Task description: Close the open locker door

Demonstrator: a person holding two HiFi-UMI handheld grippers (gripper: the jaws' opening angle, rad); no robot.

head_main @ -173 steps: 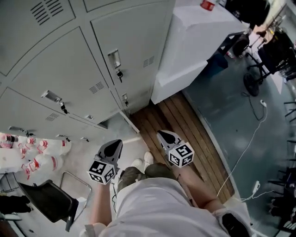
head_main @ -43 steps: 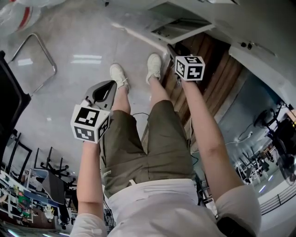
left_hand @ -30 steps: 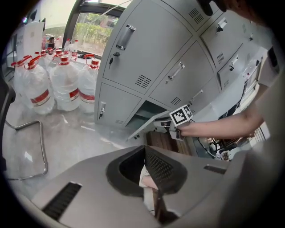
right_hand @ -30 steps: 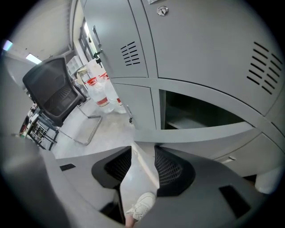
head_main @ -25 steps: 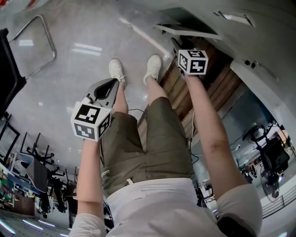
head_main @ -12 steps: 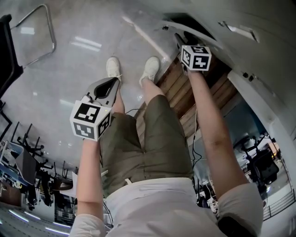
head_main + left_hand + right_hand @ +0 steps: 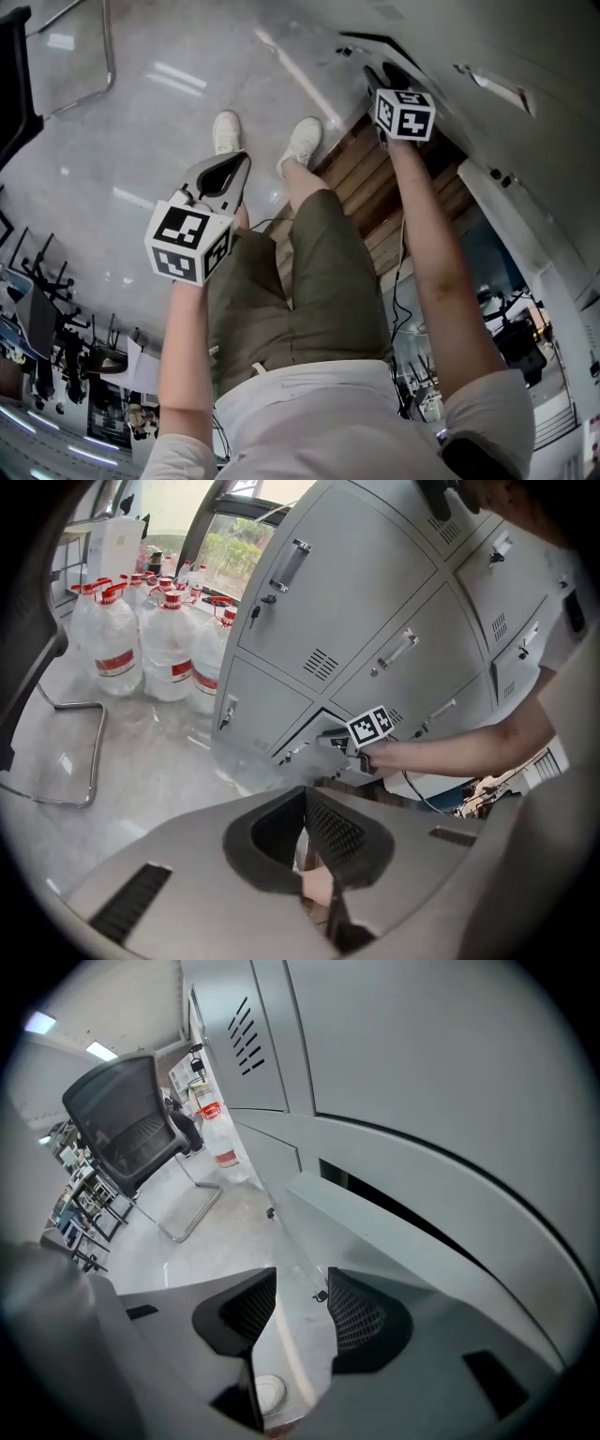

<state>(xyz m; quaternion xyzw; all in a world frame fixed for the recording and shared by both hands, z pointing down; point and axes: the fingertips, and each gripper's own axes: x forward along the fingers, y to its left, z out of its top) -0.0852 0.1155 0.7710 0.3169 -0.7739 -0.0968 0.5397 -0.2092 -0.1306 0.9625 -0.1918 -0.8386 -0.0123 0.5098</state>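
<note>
The open right gripper has the half-open locker door just ahead, far nearer than the closed left gripper.

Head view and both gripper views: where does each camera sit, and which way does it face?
Head view: on the person's head, facing steeply down at the floor; shows arms, shorts, shoes, left gripper, right gripper.
Left gripper view: on the left gripper, facing past shut jaws toward lockers and bottles; shows the right forearm.
Right gripper view: on the right gripper, open jaws close to the door, chair beyond; no body clearly.
Shared: head and left gripper views show the right gripper; both gripper views show bottles.
</note>
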